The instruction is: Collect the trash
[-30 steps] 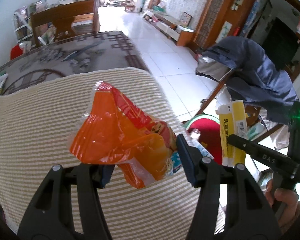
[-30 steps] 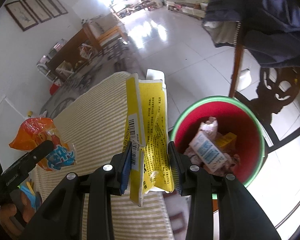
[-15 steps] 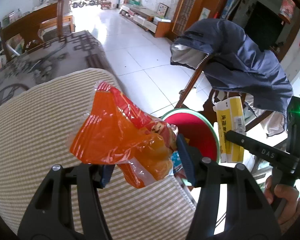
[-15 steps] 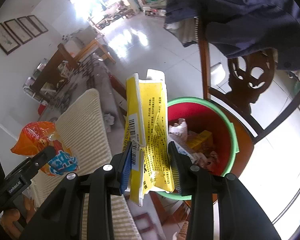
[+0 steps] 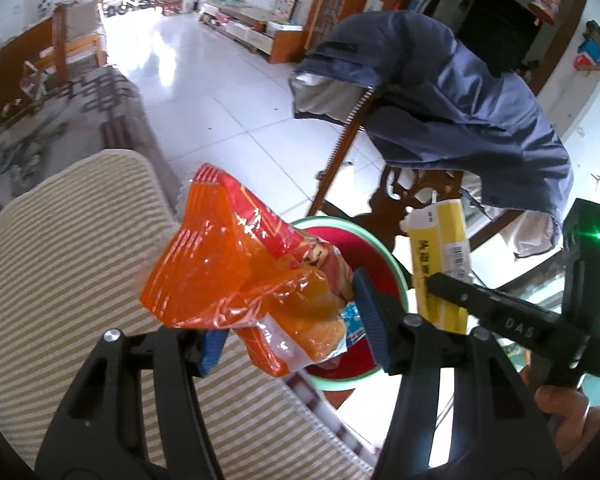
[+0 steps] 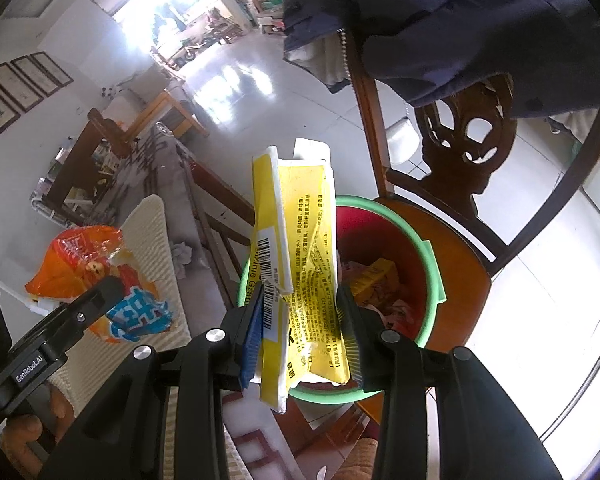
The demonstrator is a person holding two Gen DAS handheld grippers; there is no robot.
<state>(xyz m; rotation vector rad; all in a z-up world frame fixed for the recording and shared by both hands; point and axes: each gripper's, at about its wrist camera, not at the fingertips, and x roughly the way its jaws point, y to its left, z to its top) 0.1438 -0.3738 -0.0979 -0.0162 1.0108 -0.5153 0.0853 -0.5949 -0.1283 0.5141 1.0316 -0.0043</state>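
**Q:** With both tools loaded, how far along is the collection?

**A:** Late in the carry, by my judgement. The left gripper (image 5: 290,320) is clamped on an orange snack bag (image 5: 240,272); the right gripper (image 6: 300,334) is clenched around a crumpled yellow packet (image 6: 300,276). Neither item is in the bin (image 6: 430,276) yet. Seen from the right wrist, the packet hangs over the near part of the bin's green rim; from the left wrist, the bag overlaps the rim, but whether it is truly above the opening I cannot tell.

**Q:** What is already done?

**A:** Several wrappers lie in the red interior, among them a yellow carton (image 6: 378,276), so some trash is collected. What remains, as I judge it, is letting go of both pieces over the opening. A crumpled white scrap (image 6: 182,254) lies low beyond the striped cloth (image 5: 60,260), possibly another item to fetch.

**Q:** Which markings can be read?

**A:** "DAS" is on the right tool's arm in the left wrist view, and "GenRobot.AI" is on the left tool's arm in the right wrist view. The packet carries a barcode, dense small Chinese print and the Latin fragment "ime Gra"; the rest is folded away. The bag shows large white characters on a blue patch, too distorted to transcribe.
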